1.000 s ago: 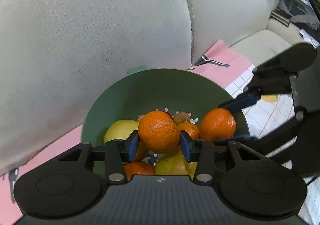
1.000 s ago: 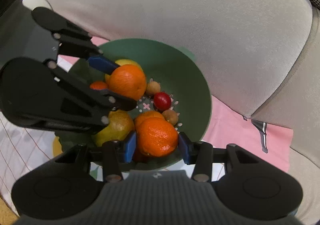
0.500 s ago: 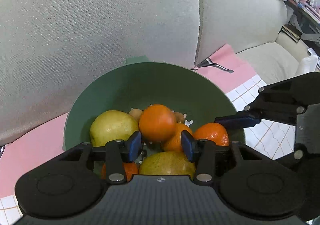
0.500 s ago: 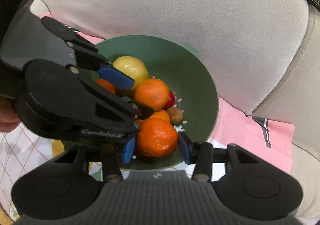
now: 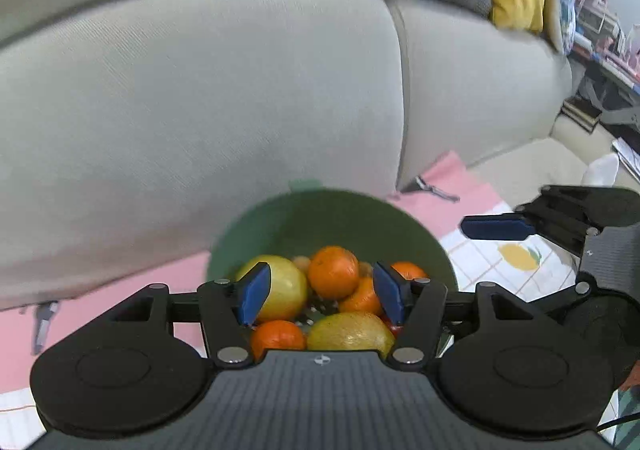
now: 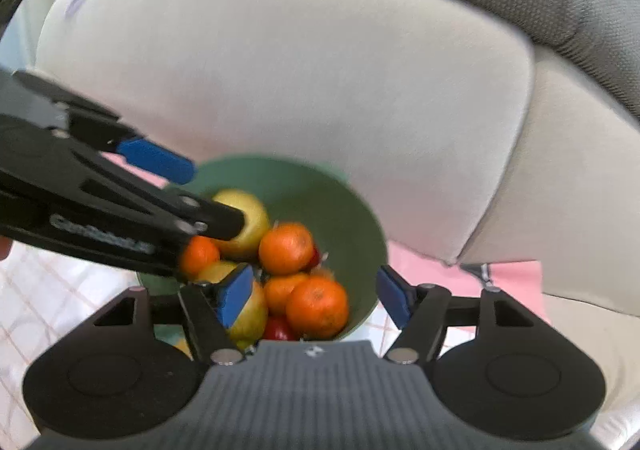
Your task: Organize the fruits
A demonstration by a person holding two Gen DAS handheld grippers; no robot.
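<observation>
Both tongs are seen above the round green plastic colander bowl (image 5: 304, 217), which rests on a pink and white patterned mat in front of a pale grey sofa cushion (image 5: 200, 109). No bench is visible.

Tongs: the left tongs (image 5: 322, 292) are opening; blue pads well apart, nothing gripped. The right tongs (image 6: 316, 296) are likewise opening and empty. Fruit shows between the pads in each wrist view, but lies below in the bowl, untouched by the pads.

Risks (judgement):
- The fruit is heaped. The upper orange mandarin (image 5: 333, 272) sits on other fruit and could roll if nudged by a pad.
- The two tongs are close together over one bowl. The left tongs cross the right wrist view just above the fruit, so a collision between them is possible.
- The bowl looks light, and a knock on its rim could tip or shift it on the mat.

Container contents: several orange mandarins, among them one near the rim (image 6: 317, 312); a yellow-green pear-like fruit (image 5: 280, 286); a second yellowish fruit (image 5: 350, 336); a small red fruit (image 6: 278, 330); small brown fruits, partly hidden. No fruit is seen outside the bowl.
</observation>
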